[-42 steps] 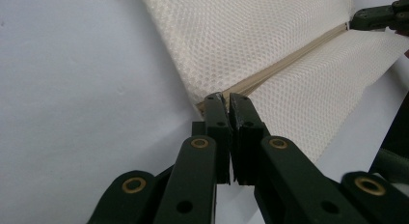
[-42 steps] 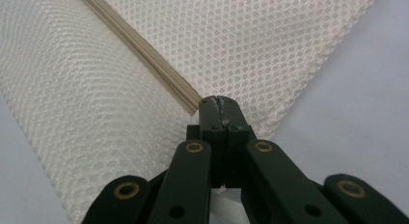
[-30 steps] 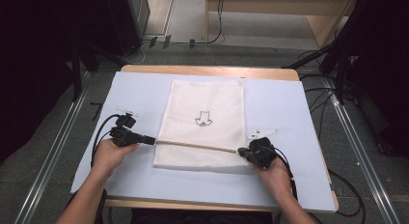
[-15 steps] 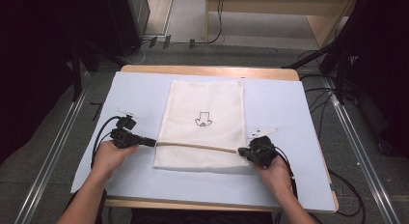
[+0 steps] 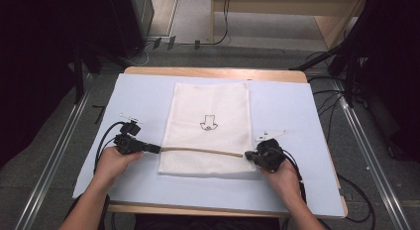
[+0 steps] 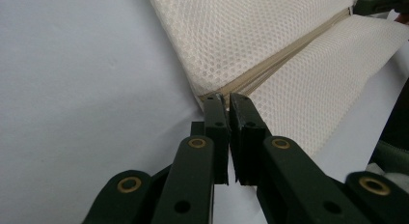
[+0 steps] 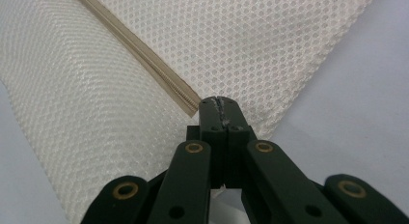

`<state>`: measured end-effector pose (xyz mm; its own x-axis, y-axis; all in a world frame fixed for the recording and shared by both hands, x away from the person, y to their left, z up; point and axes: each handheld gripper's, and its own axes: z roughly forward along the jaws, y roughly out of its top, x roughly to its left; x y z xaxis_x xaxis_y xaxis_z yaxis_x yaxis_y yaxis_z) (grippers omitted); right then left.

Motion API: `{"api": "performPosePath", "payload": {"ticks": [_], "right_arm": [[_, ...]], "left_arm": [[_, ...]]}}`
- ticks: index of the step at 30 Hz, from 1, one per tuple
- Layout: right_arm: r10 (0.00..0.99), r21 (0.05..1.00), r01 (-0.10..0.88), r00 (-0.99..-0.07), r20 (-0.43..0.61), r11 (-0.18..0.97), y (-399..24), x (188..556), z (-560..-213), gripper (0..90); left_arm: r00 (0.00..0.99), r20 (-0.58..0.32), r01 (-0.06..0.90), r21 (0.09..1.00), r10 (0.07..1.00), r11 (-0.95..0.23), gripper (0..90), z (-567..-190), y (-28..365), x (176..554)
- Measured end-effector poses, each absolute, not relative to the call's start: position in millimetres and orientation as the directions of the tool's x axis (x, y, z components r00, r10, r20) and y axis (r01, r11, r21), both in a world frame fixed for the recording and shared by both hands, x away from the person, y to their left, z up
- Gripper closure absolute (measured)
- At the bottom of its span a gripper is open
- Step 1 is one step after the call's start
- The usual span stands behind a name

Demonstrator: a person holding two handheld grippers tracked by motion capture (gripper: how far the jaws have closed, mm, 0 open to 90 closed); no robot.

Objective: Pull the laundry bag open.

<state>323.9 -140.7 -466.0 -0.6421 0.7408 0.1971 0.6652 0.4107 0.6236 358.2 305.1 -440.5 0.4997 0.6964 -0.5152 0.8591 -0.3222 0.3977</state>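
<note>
Bag (image 5: 210, 126): cream mesh cloth, fine open weave, matt; tan woven zip tape (image 7: 144, 64). Table (image 5: 208, 72): wood edge under smooth matt pale-blue sheet (image 5: 143, 98). Tools (image 6: 226, 101) (image 7: 221, 104): black matt plastic, brass rivets.

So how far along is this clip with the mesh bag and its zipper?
Done: the mesh bag lies flat on the blue mat, and both ends of the zipper are reached. In hand: the right gripper is clamped at its end; the left gripper pinches the other end, jaws nearly closed. Left: the zipper looks closed along its length, so any opening has yet to begin.
</note>
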Motion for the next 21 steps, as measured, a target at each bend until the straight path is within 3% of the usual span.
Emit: {"api": "performPosePath", "payload": {"ticks": [7, 13, 21], "right_arm": [[0.740, 0.661, 0.649, -0.640, 0.206, 0.377, -148.7, 324.6, -459.1, 83.0], [0.748, 0.689, 0.643, -0.626, 0.222, 0.334, -155.0, 326.7, -454.9, 73.1], [0.748, 0.720, 0.624, -0.624, 0.225, 0.305, -159.0, 327.7, -450.3, 63.4]], "left_arm": [[0.501, -0.525, 0.859, 0.395, 0.688, -0.325, 86.4, -441.1, 304.5, 355.8], [0.527, -0.518, 0.839, 0.442, 0.674, -0.317, 73.0, -436.7, 309.2, 353.6], [0.577, -0.435, 0.779, 0.546, 0.692, -0.307, 59.4, -426.8, 312.5, 352.2]]}}
